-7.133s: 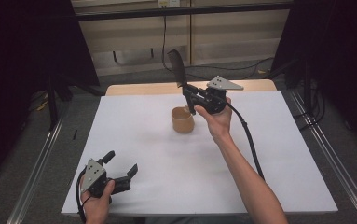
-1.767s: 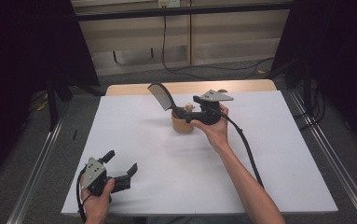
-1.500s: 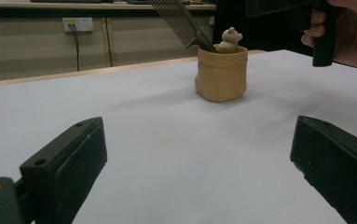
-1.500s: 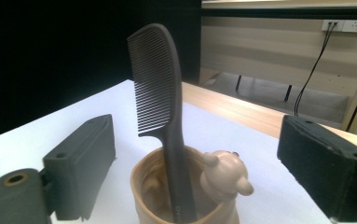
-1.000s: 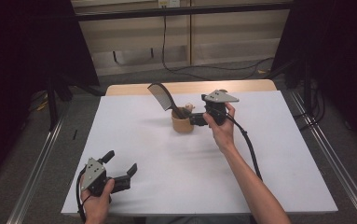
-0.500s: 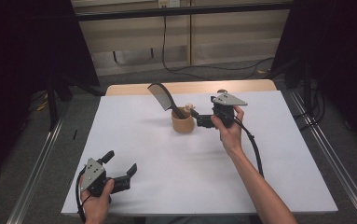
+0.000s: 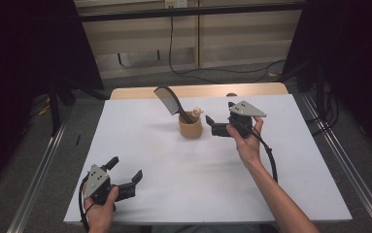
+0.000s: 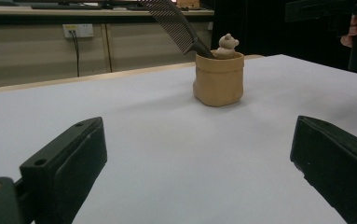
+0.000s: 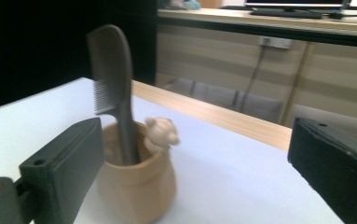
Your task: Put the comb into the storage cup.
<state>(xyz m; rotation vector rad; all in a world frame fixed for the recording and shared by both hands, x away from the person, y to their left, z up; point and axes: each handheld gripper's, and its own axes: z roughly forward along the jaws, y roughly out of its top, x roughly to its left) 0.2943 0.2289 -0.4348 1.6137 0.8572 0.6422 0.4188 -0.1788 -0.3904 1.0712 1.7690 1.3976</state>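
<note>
The white table (image 7: 174,194) takes up most of my high view, running from the lower edge up to a strip of bare wood at its far side. Nothing rests on it except one small group just above the middle of the frame.

My right gripper (image 7: 211,125) sits right of centre in the high view, held off the surface by the person's right hand (image 7: 245,141), with its grey three-cornered plate on top and its cable trailing down along the forearm. Its jaws point left at the pot, just beside it without touching. In the right gripper view they stand wide apart at the lower corners, with nothing between them.

My left gripper (image 7: 125,172) is in the lower left of the high view, low over the table near its front edge, in the person's left hand (image 7: 101,208). Its jaws are also spread wide and empty, well apart from the pot.

The tan pot (image 7: 190,127) stands upright just above the middle of the high view. A dark comb (image 7: 168,100) stands in it handle down, its toothed end leaning up and to the left. A small bear figure (image 9: 161,133) peeks over the rim beside the comb's handle.
</note>
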